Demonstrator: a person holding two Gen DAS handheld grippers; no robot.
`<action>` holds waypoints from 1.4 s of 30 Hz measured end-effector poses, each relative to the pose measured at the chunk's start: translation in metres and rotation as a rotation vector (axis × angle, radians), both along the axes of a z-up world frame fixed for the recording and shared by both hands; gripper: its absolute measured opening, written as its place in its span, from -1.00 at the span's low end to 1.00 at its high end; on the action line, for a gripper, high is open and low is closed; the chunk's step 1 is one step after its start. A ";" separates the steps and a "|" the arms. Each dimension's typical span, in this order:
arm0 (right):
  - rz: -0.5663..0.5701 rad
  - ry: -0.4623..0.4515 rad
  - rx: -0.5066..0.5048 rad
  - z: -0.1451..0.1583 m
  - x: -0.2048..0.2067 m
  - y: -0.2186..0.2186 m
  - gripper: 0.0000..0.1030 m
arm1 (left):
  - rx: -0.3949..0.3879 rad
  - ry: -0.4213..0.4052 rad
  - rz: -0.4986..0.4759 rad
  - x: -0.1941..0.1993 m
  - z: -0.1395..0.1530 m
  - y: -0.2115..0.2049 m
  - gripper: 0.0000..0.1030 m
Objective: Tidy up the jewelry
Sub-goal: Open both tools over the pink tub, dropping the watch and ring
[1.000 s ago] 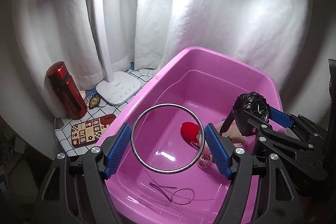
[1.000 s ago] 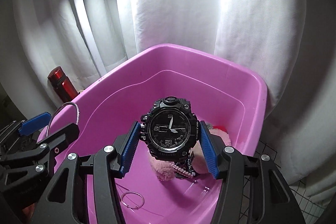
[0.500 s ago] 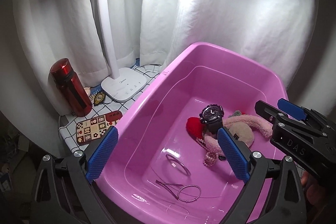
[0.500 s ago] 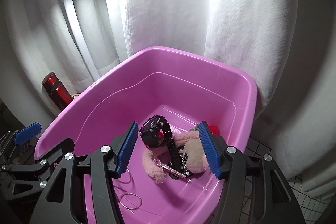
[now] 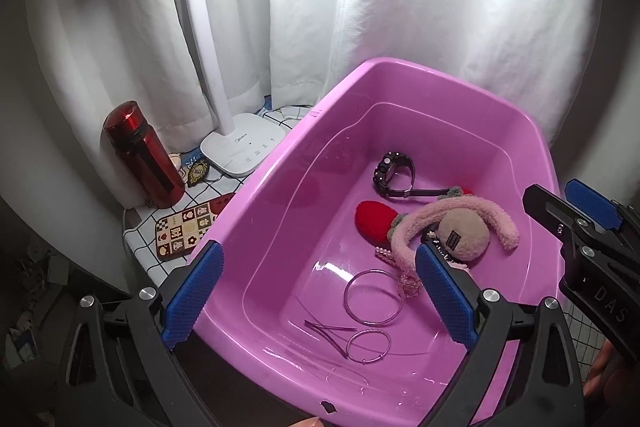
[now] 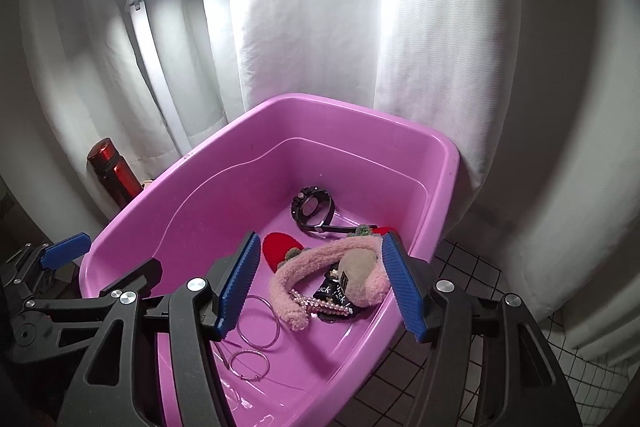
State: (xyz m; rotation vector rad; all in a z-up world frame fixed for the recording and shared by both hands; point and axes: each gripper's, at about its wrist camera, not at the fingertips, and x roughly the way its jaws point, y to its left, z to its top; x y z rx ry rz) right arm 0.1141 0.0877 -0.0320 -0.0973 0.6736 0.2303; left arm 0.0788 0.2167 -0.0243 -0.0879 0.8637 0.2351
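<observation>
- While both grippers hover over the near rim of the glossy pink plastic tub (image 5: 400,75), every piece of jewelry lies on its floor.
- Left of the tub, on the checked white cloth of the desk (image 5: 140,233), a dark red cylindrical bottle (image 5: 142,155) stands upright at the far left edge, with the white desk lamp's flat base (image 5: 244,147) just beside it and a patterned brown rectangular case (image 5: 182,229) lying flat nearer the front edge.
- The left gripper (image 5: 318,297), black with blue ribbed pads, has its jaws spread wide with nothing between them; they have just been opening.
- Near the tub's front wall lie two thin silver hoops, the larger silver bangle (image 5: 374,297) just beyond the smaller silver ring (image 5: 368,346), with a thin dark hairpin (image 5: 326,333) touching the smaller one's left side.
- A red knitted heart-shaped piece (image 5: 374,219) sits mid-floor, touching a fluffy pink plush headband (image 5: 460,217) with a beige round pad.
- A beaded pink bracelet (image 5: 408,281) lies at the headband's near end.
- The chunky black wristwatch (image 5: 394,173) rests on its side toward the tub's far wall, strap trailing right.
- The right gripper (image 6: 320,283), same build, has its jaws partly apart and empty; they have just been opening.
</observation>
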 end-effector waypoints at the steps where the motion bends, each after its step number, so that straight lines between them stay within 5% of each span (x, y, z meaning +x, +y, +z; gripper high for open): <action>1: -0.001 0.000 0.000 0.000 -0.002 -0.001 0.17 | 0.003 -0.001 0.000 -0.001 0.001 -0.001 0.84; 42: 0.022 -0.033 -0.023 0.002 -0.043 0.002 0.17 | -0.015 0.000 0.013 -0.024 0.005 -0.001 0.84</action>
